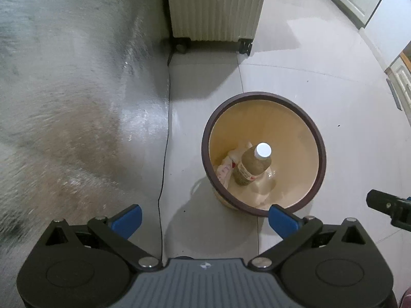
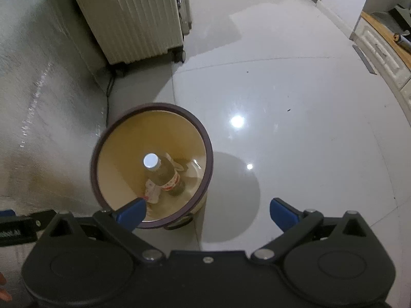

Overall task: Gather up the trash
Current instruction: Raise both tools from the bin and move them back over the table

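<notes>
Brown-rimmed and cream inside, the round plastic bin (image 1: 262, 154) stands on the pale shiny floor tiles (image 1: 321, 84), and I look down into it from my left tongs (image 1: 204, 219). Those tongs are wide open, blue tips far apart, and hold nothing. In the bin a brown plastic bottle with a white cap (image 1: 253, 165) stands almost upright, cap up, leaning a little. Crumpled white wrappers with red print (image 1: 227, 165) lie beside it at the bottom. The bin is just ahead of my right-hand tip and a bit to that side. A thin black cord (image 1: 164, 159) runs along the floor on the other side, near a grey wall. A ribbed cream suitcase on small wheels (image 1: 215, 7) stands farther off. A bit of my other tool pokes in at the right edge.

From my right tongs (image 2: 206, 214) the same bin (image 2: 154, 164) sits ahead and to the left, its rim under my left-hand blue tip. These tongs are wide open and empty too. The bottle (image 2: 167, 174) still points up at me, wrappers (image 2: 152, 192) next to it. The suitcase (image 2: 133, 18) and the cord (image 2: 109, 89) stay behind the bin. White cupboards (image 2: 382, 51) are well apart on the right.

I think this trash is in already. Nothing blocks the way, and both tongs are about equally near.
</notes>
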Demonstrator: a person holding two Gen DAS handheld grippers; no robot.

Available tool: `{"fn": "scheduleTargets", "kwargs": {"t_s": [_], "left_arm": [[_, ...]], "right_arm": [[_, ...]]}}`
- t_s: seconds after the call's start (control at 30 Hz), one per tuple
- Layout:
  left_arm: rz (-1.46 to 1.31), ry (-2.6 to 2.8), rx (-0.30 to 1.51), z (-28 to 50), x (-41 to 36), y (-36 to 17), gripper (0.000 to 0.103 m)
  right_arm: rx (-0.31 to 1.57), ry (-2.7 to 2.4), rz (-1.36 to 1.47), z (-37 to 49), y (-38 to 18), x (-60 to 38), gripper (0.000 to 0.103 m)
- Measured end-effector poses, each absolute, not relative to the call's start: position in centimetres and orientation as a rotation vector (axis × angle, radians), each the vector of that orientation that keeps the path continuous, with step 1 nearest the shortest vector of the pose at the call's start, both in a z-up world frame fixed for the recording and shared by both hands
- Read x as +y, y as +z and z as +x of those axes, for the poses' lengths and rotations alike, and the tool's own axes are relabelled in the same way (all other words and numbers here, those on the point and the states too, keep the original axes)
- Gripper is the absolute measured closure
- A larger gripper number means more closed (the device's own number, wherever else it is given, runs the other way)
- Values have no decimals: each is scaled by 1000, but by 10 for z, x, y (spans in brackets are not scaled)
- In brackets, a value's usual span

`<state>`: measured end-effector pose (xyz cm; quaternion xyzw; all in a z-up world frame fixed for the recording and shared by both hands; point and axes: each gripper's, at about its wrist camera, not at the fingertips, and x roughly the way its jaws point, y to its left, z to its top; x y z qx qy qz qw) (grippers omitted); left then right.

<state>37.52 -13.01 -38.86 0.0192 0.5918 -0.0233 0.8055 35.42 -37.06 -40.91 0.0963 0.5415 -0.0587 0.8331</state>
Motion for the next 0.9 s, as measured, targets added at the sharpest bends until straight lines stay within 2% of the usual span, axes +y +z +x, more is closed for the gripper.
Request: {"fn": "scheduleTargets", "kwargs": {"t_s": [0.27, 0.9], "left_arm": [[11, -101, 1164, 331, -128, -326, 0], [-27, -174, 806, 228, -114, -141, 0]], "right_arm": [[1027, -138, 172, 307, -341, -363, 0], [704, -180, 192, 190, -172, -365, 0]]}}
